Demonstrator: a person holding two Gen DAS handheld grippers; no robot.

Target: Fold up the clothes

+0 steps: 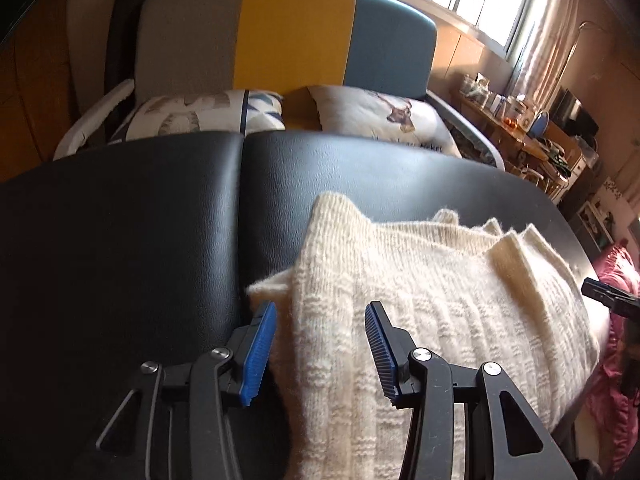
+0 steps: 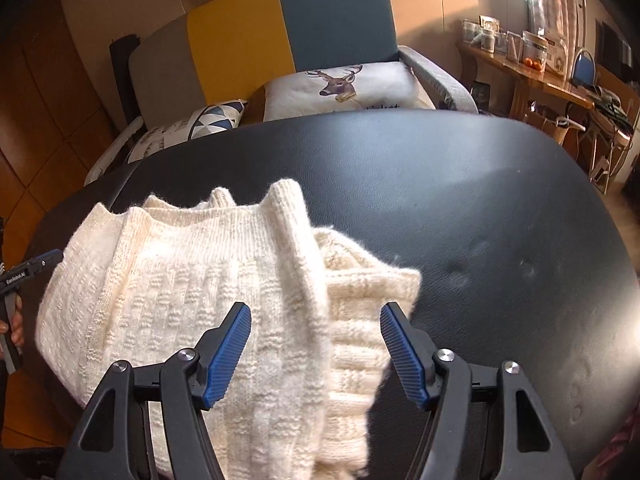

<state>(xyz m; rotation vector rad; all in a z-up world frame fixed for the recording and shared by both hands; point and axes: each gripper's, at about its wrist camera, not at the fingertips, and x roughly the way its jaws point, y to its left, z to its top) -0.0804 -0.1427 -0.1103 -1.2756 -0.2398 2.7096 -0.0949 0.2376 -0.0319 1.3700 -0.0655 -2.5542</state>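
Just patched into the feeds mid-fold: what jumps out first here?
The cream knit sweater, partly folded and bunched, lies on the black padded table, bright against it. Both grippers hang open at its near edge, the left gripper at one side and the right gripper at the other, neither gripping cloth. Behind the table, a grey, yellow and blue sofa holds a deer cushion.

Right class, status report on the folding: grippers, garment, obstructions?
Left gripper open, right gripper open, both over cream knit sweater. Sweater partly folded on black padded table. Nothing blocking.
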